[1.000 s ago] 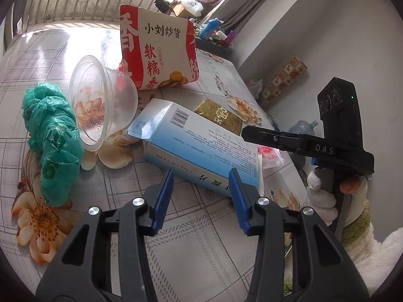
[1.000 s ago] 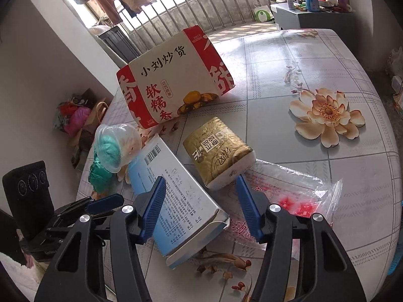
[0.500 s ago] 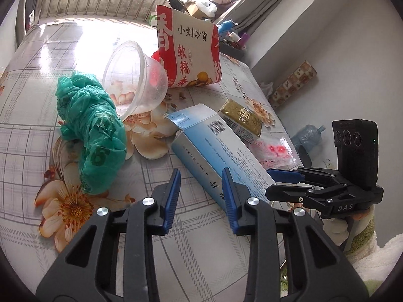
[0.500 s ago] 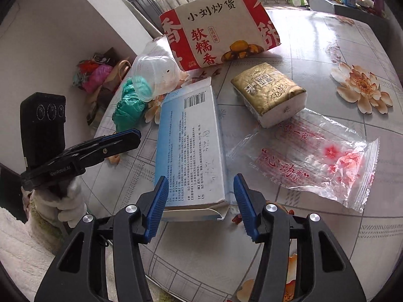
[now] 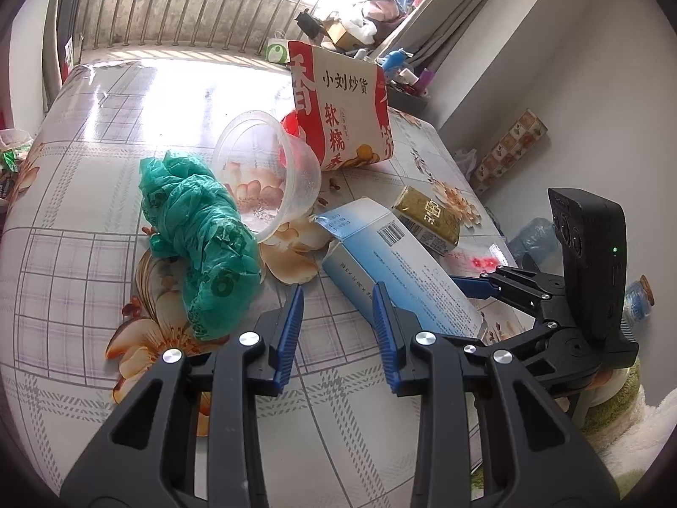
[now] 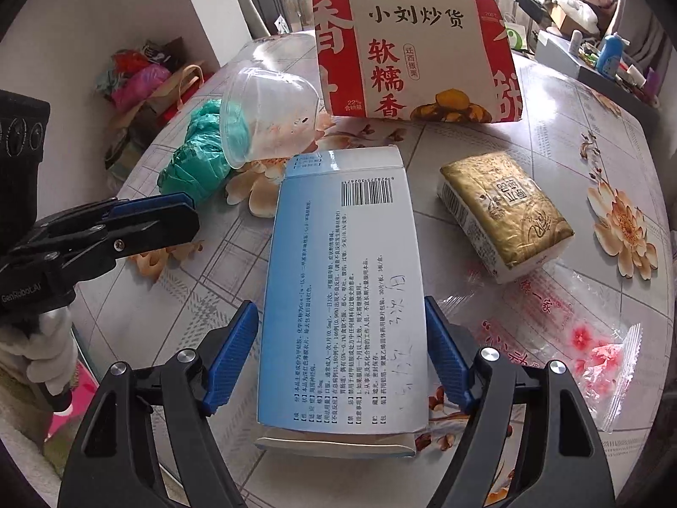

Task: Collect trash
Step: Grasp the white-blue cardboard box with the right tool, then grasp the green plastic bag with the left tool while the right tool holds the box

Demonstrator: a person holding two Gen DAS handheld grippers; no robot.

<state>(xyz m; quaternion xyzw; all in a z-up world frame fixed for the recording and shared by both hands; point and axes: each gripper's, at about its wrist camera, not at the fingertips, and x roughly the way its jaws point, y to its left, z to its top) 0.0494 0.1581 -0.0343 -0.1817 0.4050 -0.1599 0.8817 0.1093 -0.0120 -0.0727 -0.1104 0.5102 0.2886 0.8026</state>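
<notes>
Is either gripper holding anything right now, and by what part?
Nothing is held. The right gripper is opening astride the blue box's near end, pads not pressing. The left gripper is empty.

Both grippers: black plastic frames, ribbed blue pads [image 5: 287,330], silver screws [image 6: 486,354]. Left gripper [image 6: 186,222] marked "GenRobot.AI", probably. White fuzzy glove [image 6: 50,364] underneath.

On the table [image 6: 550,97] are counted: one blue-white carton [image 6: 342,279], one red snack bag [image 6: 419,55] at twelve o'clock, one clear cup [image 6: 271,118], one green plastic bag [image 5: 203,237], one gold tissue pack [image 6: 503,216] at two o'clock, one clear printed pouch [image 6: 571,326].
</notes>
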